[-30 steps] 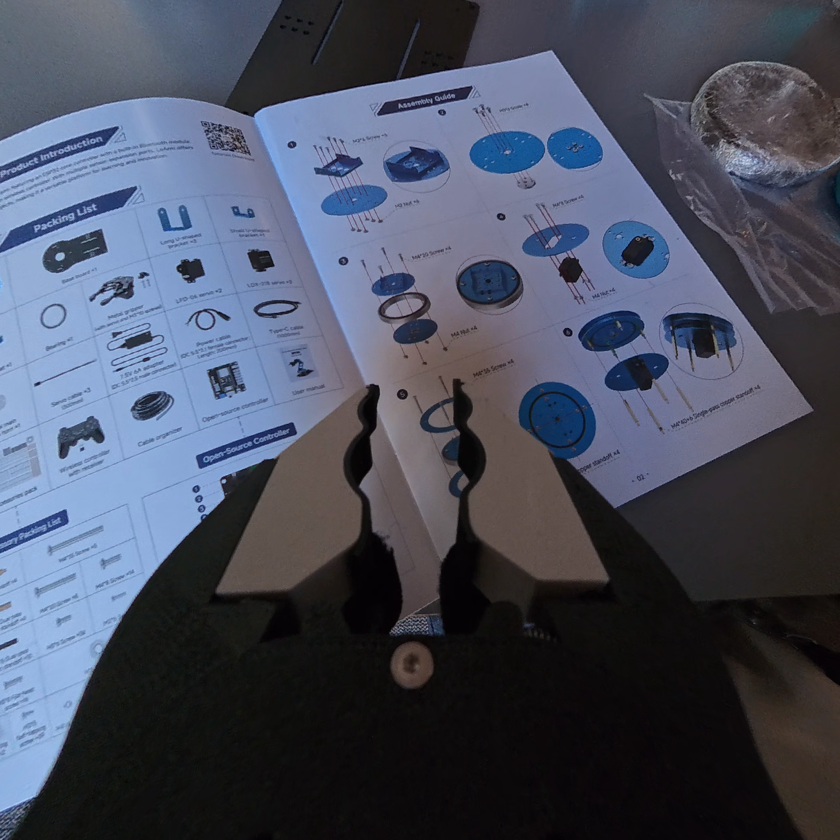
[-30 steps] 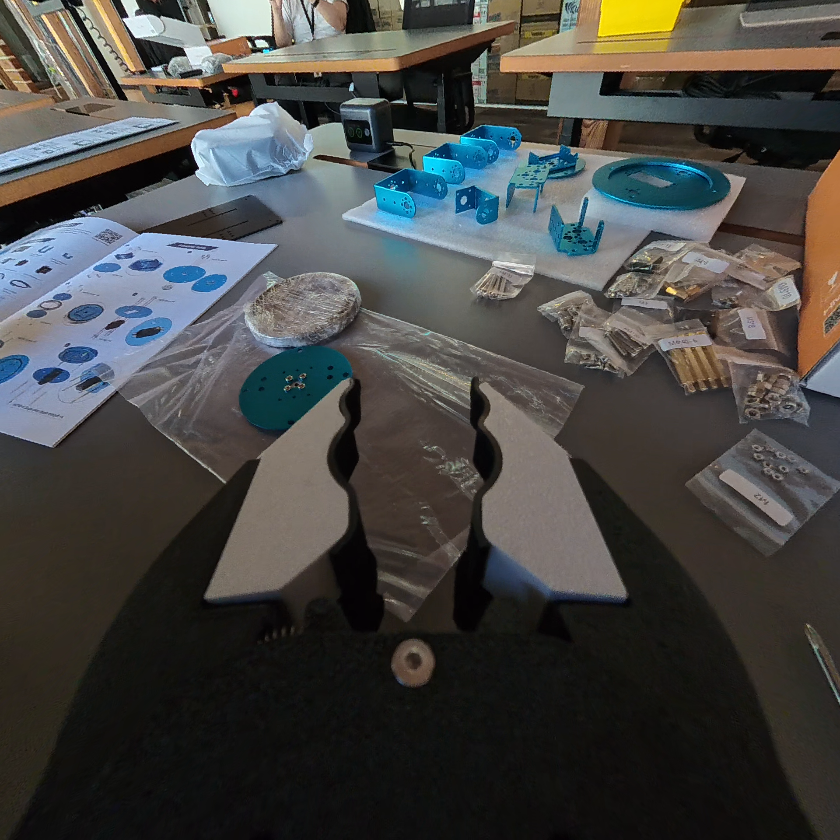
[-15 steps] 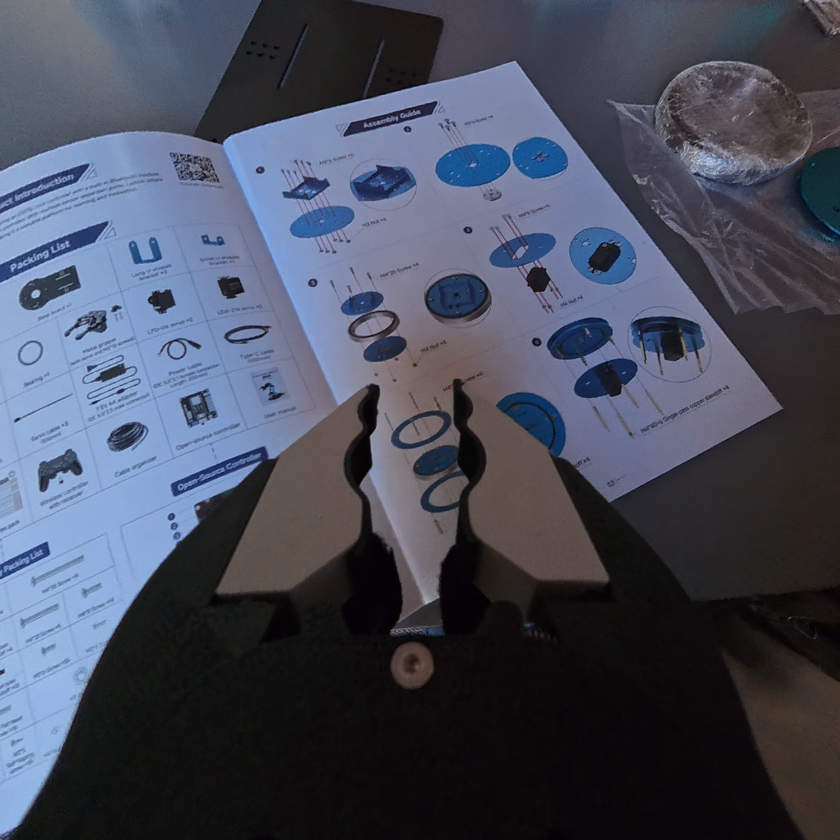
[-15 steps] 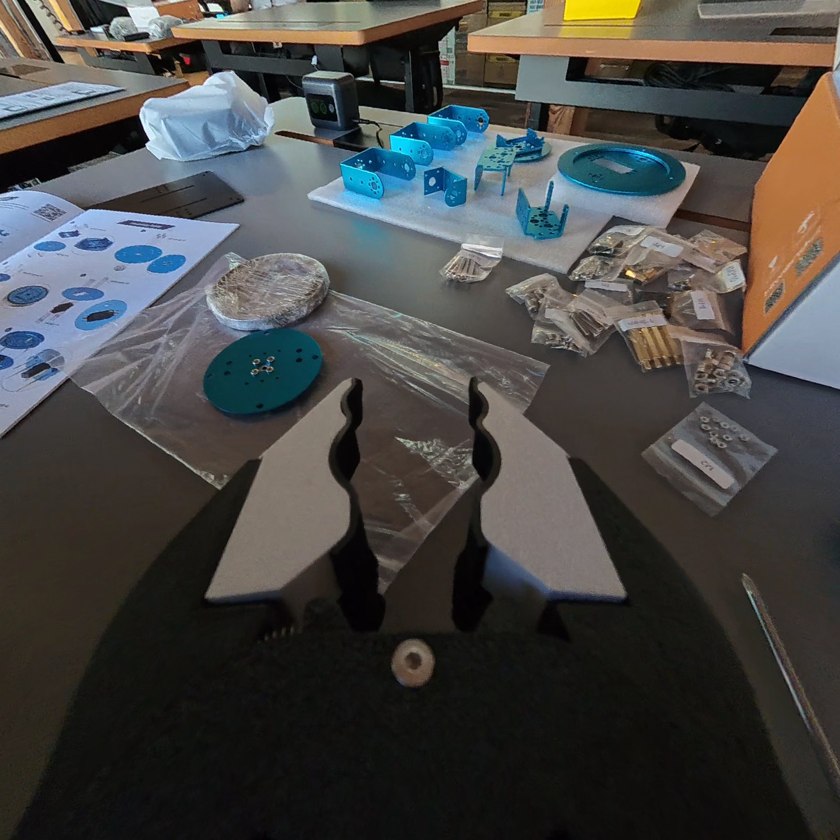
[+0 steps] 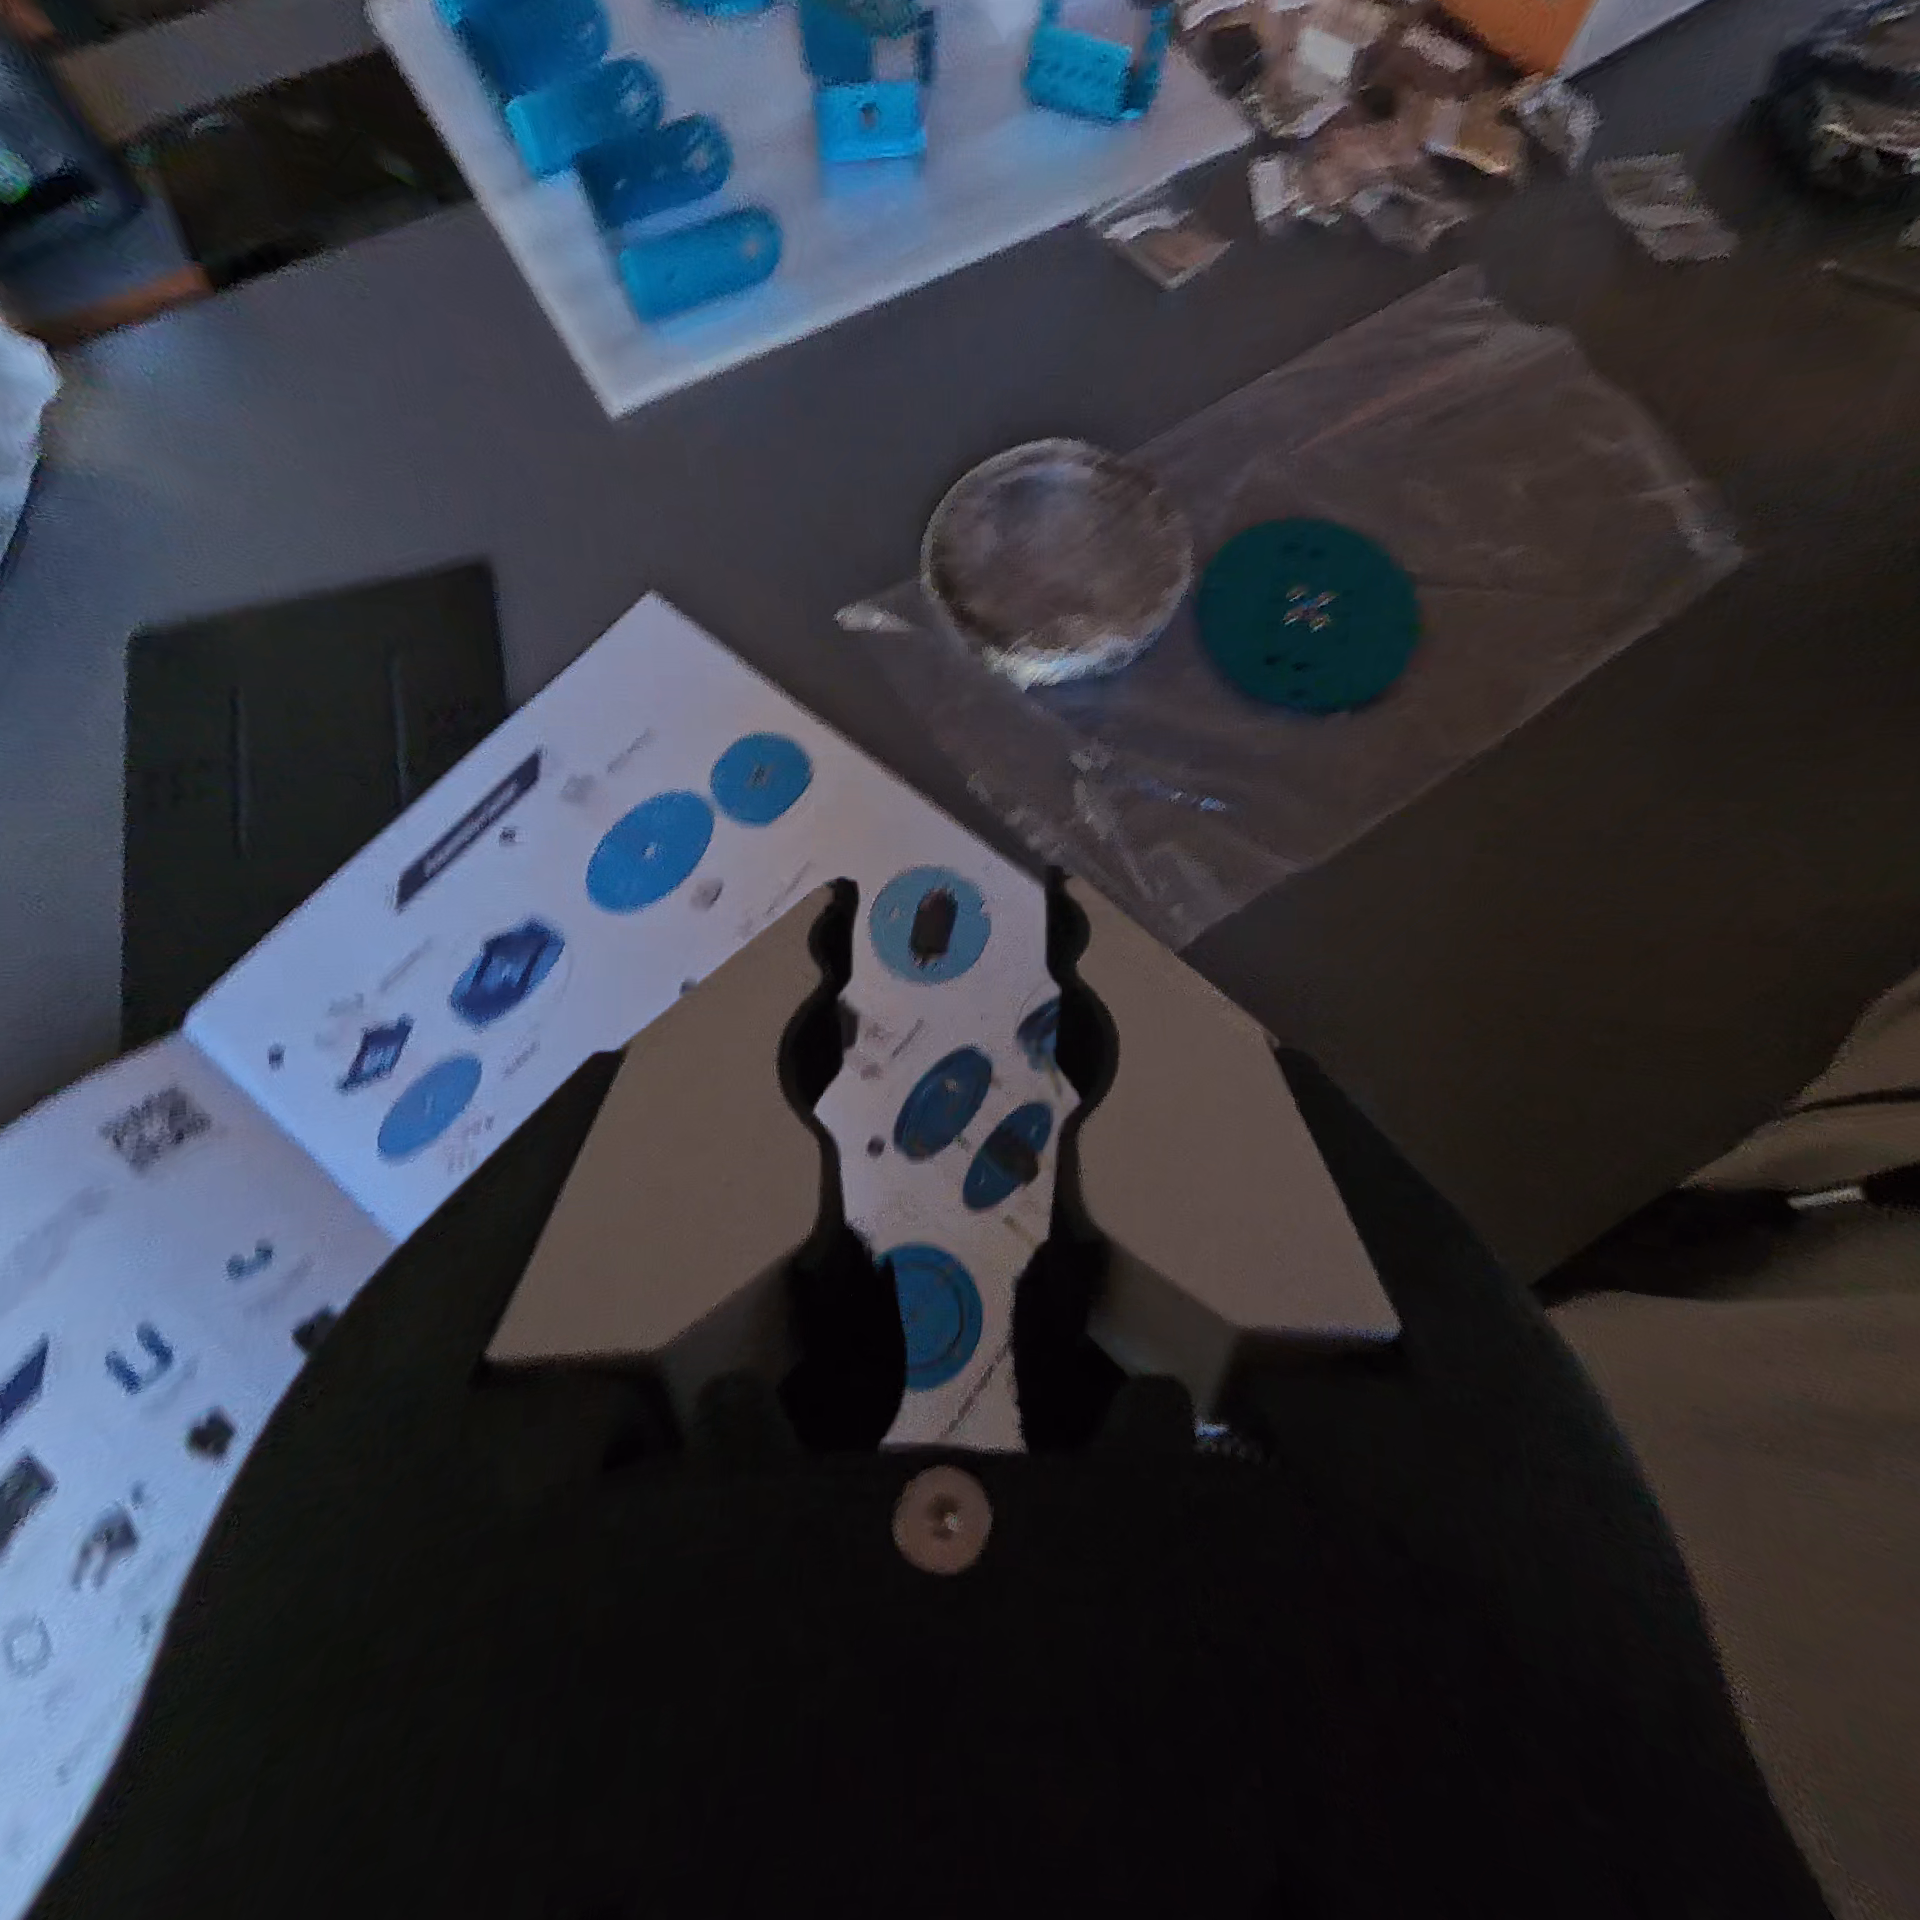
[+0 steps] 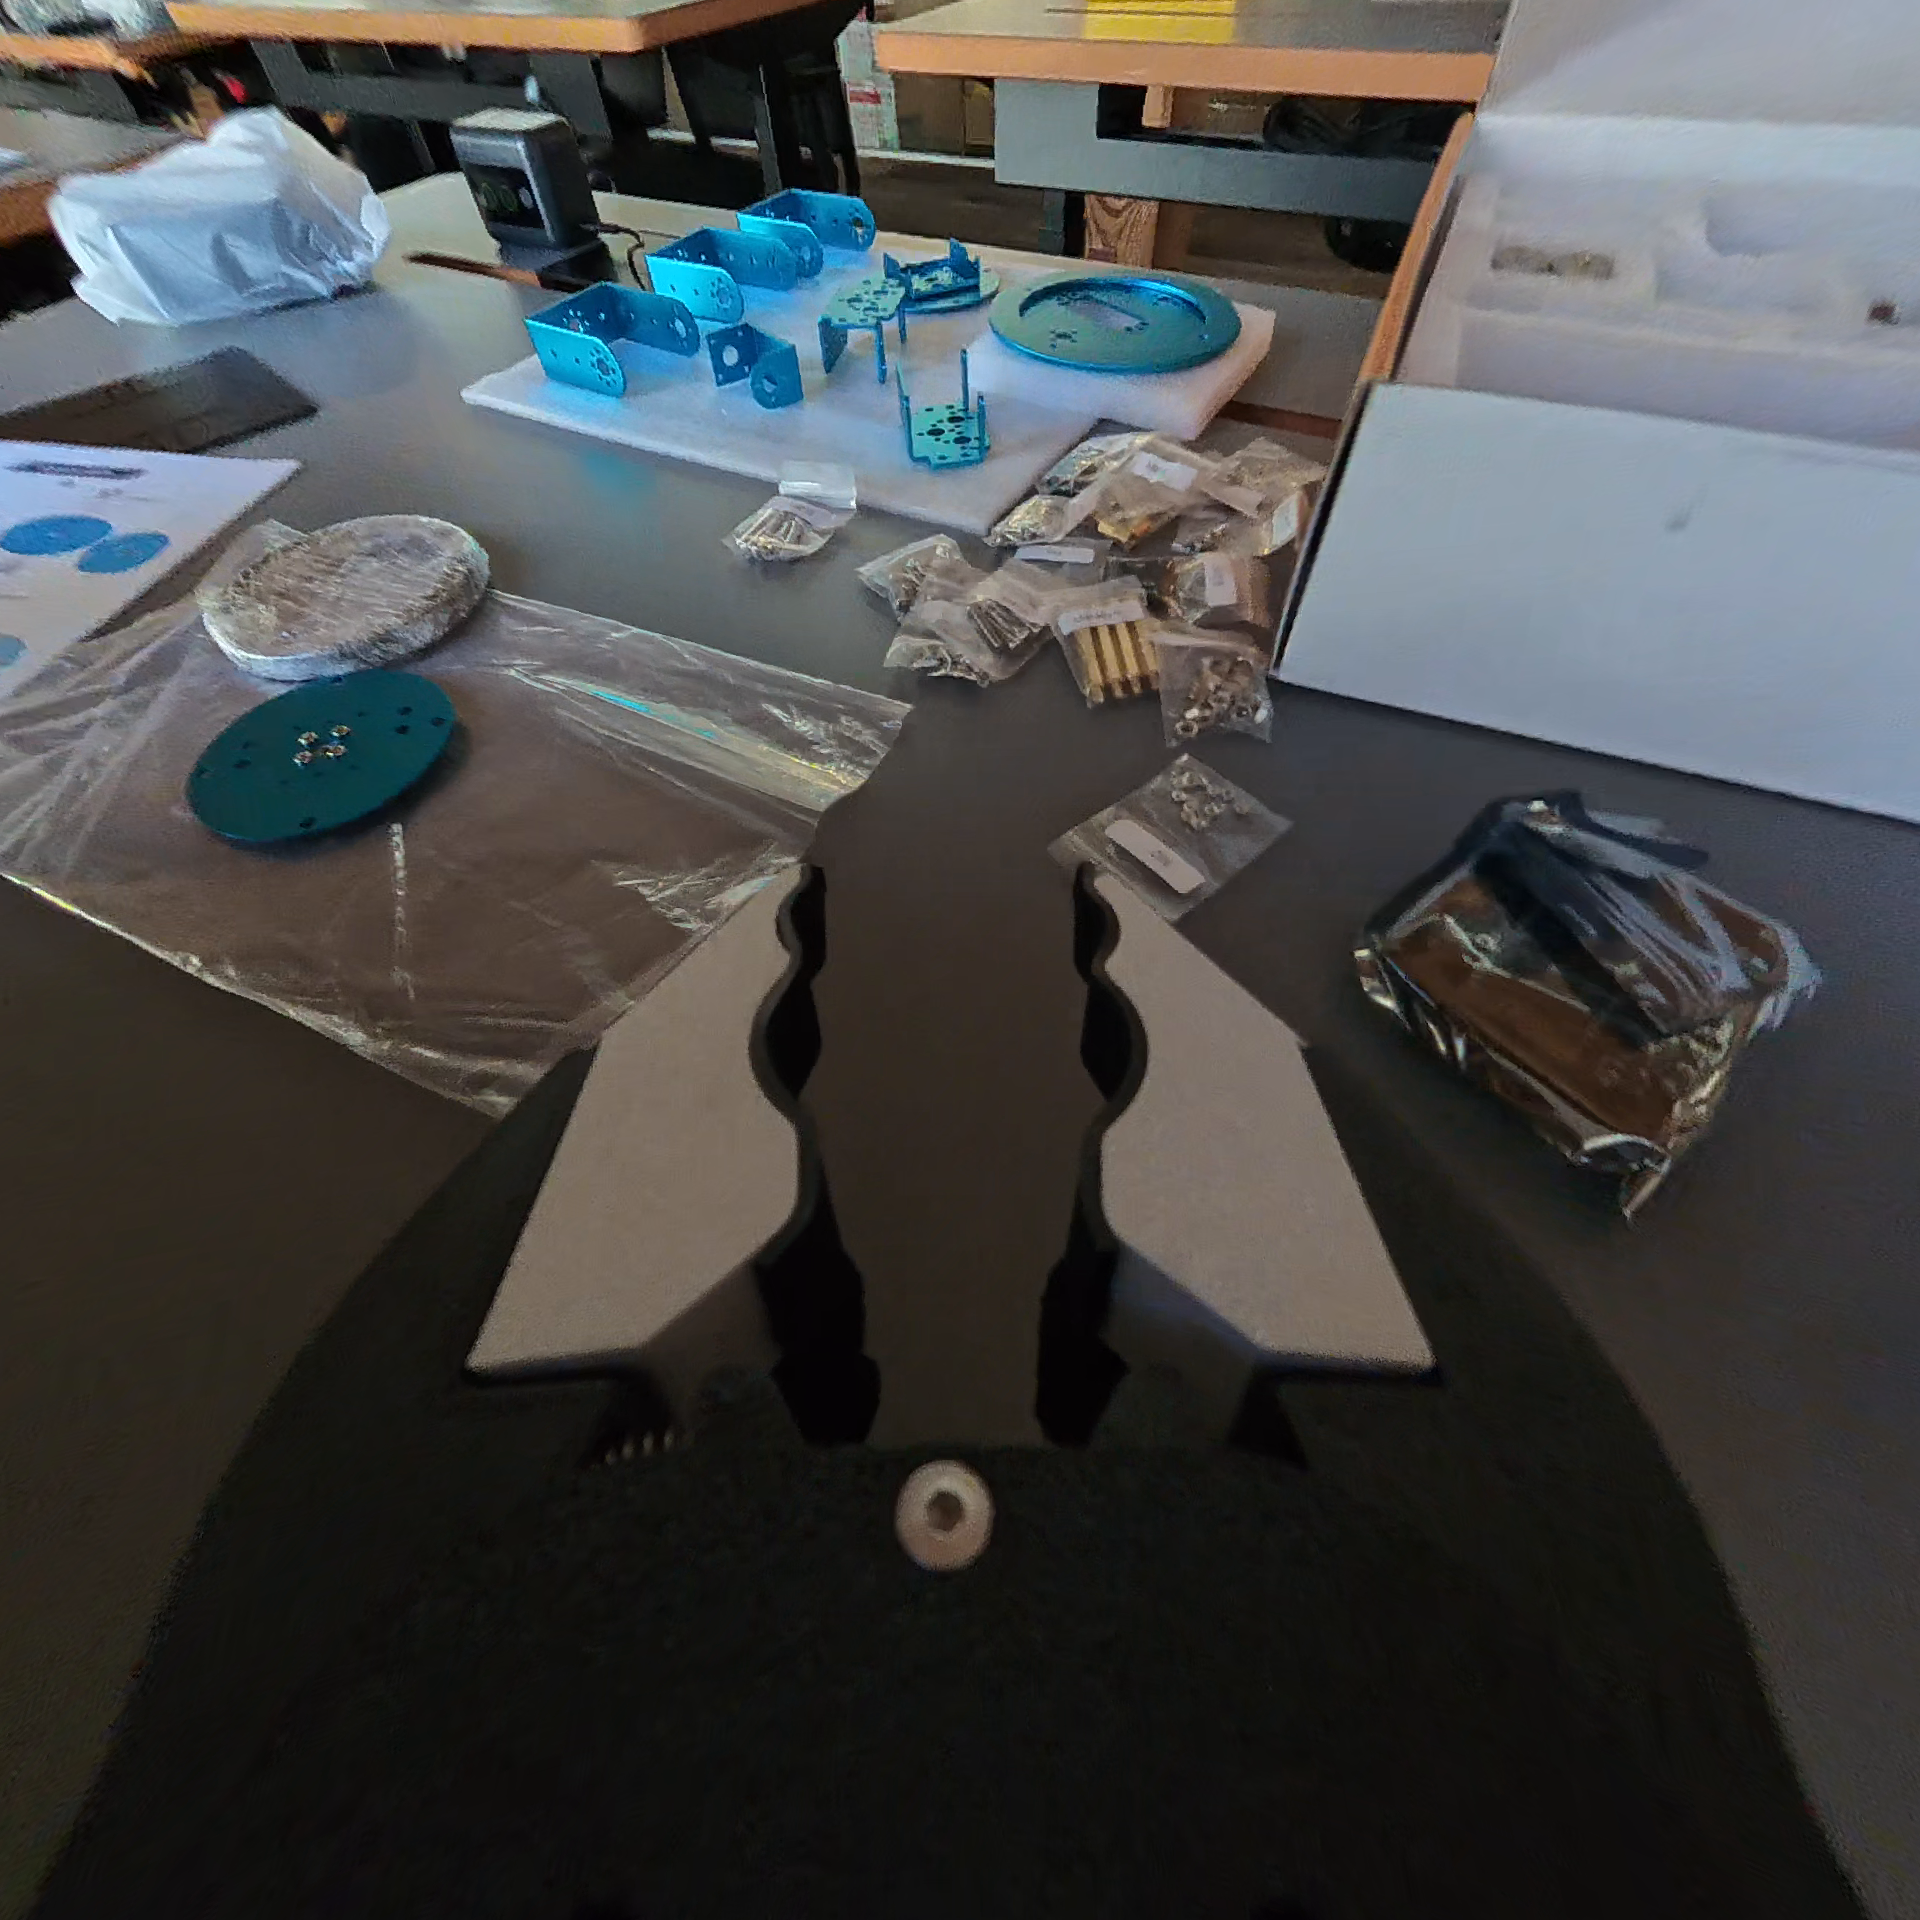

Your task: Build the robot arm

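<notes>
The left gripper (image 5: 945, 904) hangs parted and empty over an open booklet (image 5: 582, 935); beyond its tips lie a wrapped disc (image 5: 1055, 561) and a teal plate (image 5: 1307, 615). The right gripper (image 6: 943, 883), likewise spread and empty, hovers above the dark table (image 6: 945, 1039), a small screw bag (image 6: 1169, 836) just right of its tips.

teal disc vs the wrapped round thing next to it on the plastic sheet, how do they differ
The teal disc is bare metal, while the wrapped round thing is covered in clear film. The disc is thin and flat with small holes and nuts at its middle; the wrapped one is thicker and greyish, its contents unclear. Both are round, similar in width, and lie flat on the plastic sheet.
</notes>
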Motion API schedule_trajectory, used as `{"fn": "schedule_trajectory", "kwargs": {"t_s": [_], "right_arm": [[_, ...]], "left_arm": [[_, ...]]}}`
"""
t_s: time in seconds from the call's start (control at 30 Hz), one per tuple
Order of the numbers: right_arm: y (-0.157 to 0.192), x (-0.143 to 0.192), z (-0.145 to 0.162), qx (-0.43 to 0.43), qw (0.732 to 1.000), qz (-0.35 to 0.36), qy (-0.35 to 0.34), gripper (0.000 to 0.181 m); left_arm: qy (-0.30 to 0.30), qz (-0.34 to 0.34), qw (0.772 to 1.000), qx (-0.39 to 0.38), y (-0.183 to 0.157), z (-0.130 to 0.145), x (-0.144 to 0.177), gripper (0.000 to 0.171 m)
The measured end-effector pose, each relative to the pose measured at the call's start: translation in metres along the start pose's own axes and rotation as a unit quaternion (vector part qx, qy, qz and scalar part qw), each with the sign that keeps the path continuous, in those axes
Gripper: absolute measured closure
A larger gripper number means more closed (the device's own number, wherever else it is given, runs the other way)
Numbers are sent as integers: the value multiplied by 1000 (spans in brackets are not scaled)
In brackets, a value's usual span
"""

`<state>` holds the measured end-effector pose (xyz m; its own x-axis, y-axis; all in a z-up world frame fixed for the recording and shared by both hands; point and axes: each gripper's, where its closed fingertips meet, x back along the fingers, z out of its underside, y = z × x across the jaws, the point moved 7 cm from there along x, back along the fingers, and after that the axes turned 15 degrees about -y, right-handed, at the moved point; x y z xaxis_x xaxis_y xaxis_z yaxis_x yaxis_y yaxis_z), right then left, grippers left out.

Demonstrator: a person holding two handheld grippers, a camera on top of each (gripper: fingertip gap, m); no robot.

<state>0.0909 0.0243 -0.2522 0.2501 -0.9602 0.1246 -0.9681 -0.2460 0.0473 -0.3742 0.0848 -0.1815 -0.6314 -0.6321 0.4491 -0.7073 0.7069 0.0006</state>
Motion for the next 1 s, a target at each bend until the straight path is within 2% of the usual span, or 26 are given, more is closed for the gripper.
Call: {"fn": "schedule_trajectory", "kwargs": {"t_s": [0.17,0.27,0.37,0.53,0.67,0.8,1.0], "right_arm": [[-13,14,-6,-46,998,-9,-38,136],[-16,19,-8,-56,997,-9,-55,138],[-16,20,-7,-48,997,-5,-53,139],[-18,21,-5,-36,998,10,-45,140],[-21,23,-5,-56,997,9,-52,140],[-28,26,-3,-86,995,18,-54,143],[-29,27,-4,-100,993,13,-62,144]], "left_arm": [[-26,137,987,-81,-31,-81,-57,134],[-19,207,970,-127,-53,-122,-110,134],[1,252,953,-166,-76,-144,-173,134],[51,251,937,-238,-106,-141,-277,133],[41,252,935,-246,-132,-129,-327,133],[44,240,938,-246,-144,-118,-353,133],[38,238,937,-252,-142,-102,-352,134]]}}
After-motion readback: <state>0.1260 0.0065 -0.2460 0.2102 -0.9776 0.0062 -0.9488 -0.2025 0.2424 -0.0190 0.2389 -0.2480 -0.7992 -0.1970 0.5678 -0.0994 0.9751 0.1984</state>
